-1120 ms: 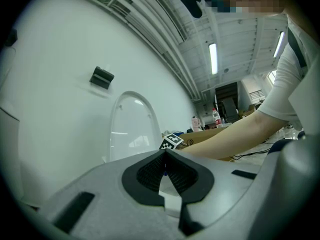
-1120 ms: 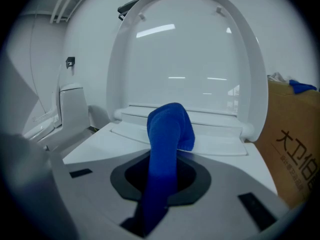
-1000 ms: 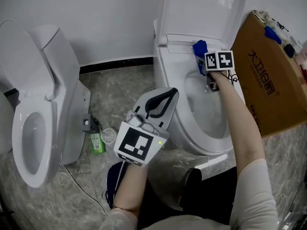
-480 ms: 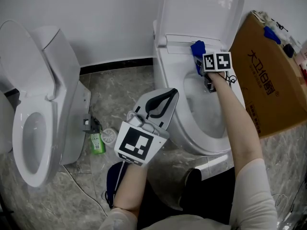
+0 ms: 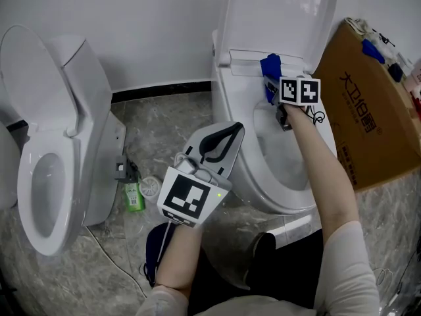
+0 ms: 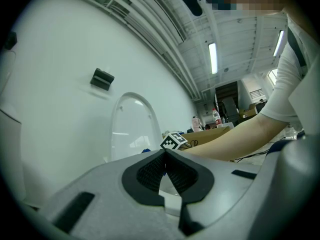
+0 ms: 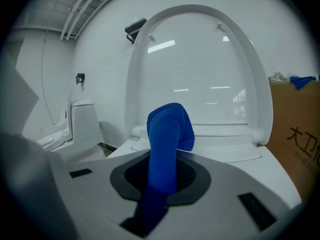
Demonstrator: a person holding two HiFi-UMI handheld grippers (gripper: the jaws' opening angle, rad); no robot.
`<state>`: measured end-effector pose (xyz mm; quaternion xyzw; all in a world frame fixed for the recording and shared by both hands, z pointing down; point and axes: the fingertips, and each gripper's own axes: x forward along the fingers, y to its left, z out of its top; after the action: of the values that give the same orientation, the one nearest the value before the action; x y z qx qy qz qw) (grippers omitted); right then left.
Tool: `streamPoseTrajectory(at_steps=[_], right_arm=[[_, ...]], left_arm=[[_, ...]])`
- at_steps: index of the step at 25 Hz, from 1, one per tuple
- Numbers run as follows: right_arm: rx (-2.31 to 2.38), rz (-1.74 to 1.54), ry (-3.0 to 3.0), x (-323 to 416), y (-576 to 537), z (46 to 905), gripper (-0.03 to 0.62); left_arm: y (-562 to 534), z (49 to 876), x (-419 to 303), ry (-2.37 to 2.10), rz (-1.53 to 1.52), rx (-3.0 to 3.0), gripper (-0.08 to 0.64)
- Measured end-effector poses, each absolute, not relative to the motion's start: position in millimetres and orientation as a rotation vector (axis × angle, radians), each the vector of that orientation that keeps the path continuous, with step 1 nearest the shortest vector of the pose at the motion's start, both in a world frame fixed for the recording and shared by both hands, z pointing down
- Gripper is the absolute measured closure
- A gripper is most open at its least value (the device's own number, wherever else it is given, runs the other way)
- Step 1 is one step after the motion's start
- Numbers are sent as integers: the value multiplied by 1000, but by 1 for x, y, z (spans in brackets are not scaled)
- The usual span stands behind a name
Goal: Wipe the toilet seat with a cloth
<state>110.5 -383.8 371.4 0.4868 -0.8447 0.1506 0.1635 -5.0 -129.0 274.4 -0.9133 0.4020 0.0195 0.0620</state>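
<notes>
A white toilet (image 5: 231, 120) stands at centre right with its lid (image 5: 279, 12) raised. My right gripper (image 5: 275, 84) reaches over the back of the bowl and is shut on a blue cloth (image 5: 270, 70), which rests at the rear rim near the hinge. In the right gripper view the cloth (image 7: 167, 144) stands up between the jaws, folded over at the top, with the lid (image 7: 200, 69) behind it. My left gripper (image 5: 222, 139) hovers beside the bowl's left edge, shut and holding nothing. The left gripper view shows its pads (image 6: 150, 171) pressed together.
A second white toilet (image 5: 49, 150) with raised lid stands at the left. A green bottle (image 5: 133, 196) and a small round object (image 5: 149, 187) lie on the marble floor between the toilets. A large cardboard box (image 5: 368, 104) leans at the right of the toilet.
My right gripper has shifted slightly back and up along the rear rim with the blue cloth. The left gripper has stayed where it was.
</notes>
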Motion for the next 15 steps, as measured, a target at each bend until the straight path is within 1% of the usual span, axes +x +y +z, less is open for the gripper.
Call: streamPoseTrajectory(at_steps=[9,12,15], right_arm=[[1349,291,-2730,83,-322,300,546],[1343,328,-2864,85,-287,277,546],[1356,285,-2929,94,-250,262,546]], left_arm=[[-136,274,-19,1236,88,-2759,553],[-139,275,-20,1235,78,-2747,554],[-140,273,-19,1219,93,-2747,553]])
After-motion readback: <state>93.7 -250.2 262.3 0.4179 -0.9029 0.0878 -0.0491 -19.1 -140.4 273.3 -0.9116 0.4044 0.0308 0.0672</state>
